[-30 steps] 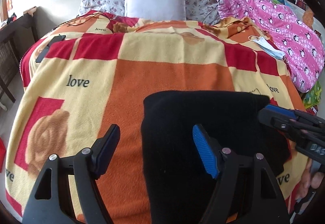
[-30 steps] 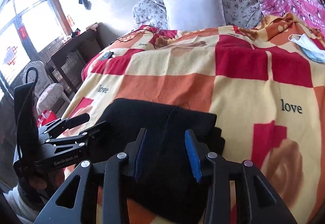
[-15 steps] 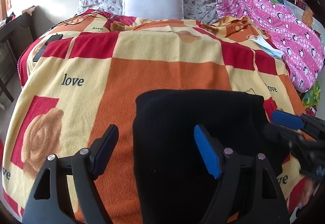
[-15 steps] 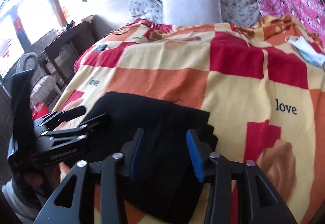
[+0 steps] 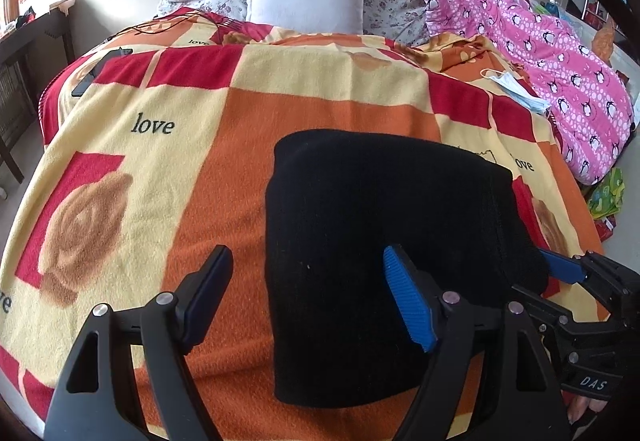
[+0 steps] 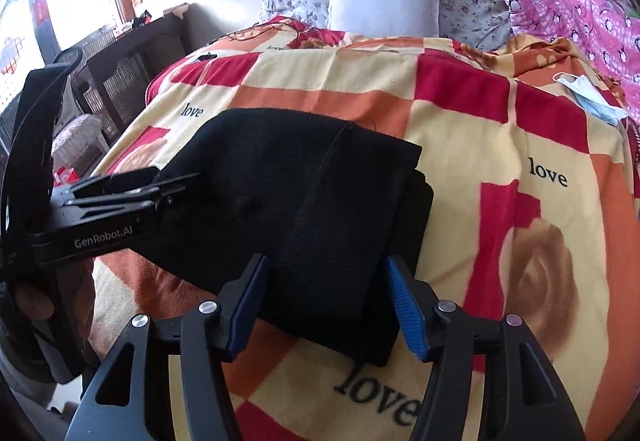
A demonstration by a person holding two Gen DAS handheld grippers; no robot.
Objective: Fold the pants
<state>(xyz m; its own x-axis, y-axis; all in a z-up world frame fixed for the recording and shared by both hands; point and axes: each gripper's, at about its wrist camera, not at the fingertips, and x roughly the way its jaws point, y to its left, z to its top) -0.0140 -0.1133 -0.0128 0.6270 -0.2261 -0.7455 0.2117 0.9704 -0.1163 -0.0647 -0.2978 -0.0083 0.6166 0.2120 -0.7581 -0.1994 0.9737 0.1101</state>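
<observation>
My right gripper (image 6: 326, 299) has just been opening – its jaws now stand apart around the waistband, not pinching. The left gripper (image 5: 308, 297) is spread wide. The folded pants (image 5: 384, 225) lie at six o'clock on the blanket (image 5: 304, 109); I should withdraw gently, without dragging any layer.

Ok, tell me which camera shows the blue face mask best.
The left wrist view: the face mask lies flat on the blanket with its ear loop visible. The right wrist view shows it near the right edge, smaller and more distorted.
</observation>
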